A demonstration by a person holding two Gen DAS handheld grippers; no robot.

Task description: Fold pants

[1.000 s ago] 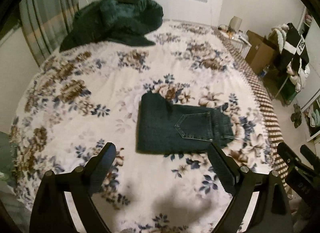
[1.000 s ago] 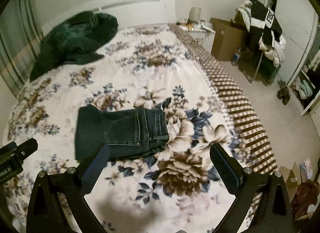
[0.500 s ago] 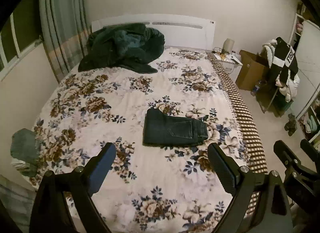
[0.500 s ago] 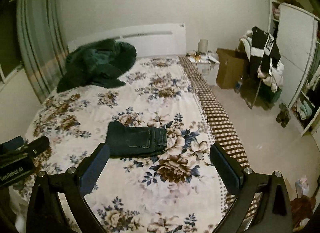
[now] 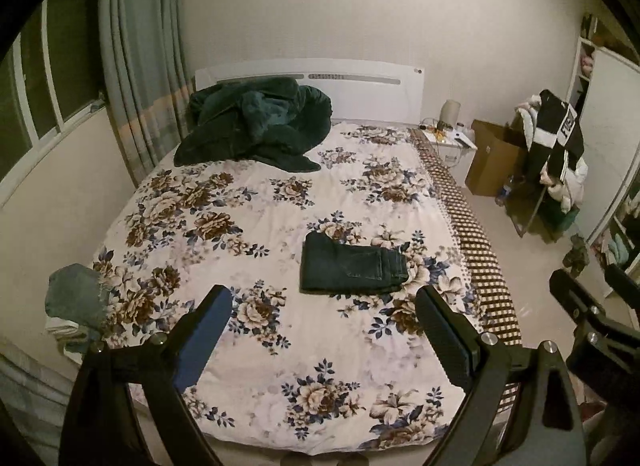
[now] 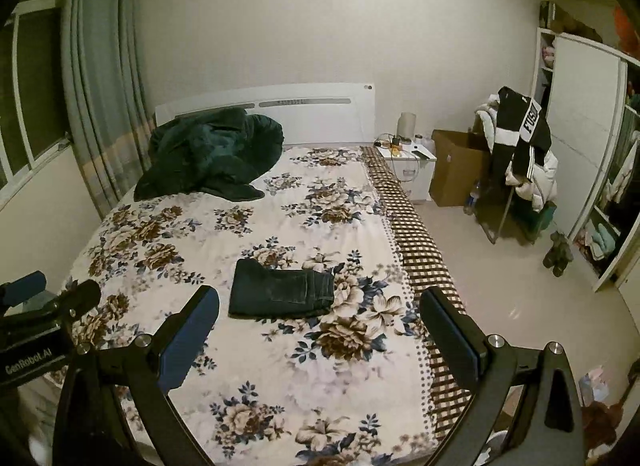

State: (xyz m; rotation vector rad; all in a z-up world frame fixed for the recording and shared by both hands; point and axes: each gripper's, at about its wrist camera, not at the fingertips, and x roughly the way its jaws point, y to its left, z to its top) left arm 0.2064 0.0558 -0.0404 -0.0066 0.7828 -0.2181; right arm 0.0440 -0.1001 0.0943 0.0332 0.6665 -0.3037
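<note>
White lettering "GenRobot.AI" stands on the black body of the left gripper (image 6: 28,358), seen at the right wrist view's left edge. White capitals "FUS", cut off, run along a black-and-white hanging garment (image 6: 520,133).

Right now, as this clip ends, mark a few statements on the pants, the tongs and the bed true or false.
1. The pants lie folded on the floral bedspread. True.
2. The left tongs grip the pants. False: open, holding nothing.
3. The right tongs are open and clear of the pants. True.
4. The dark green blanket covers the pants. False: it is heaped by the headboard, apart.
</note>
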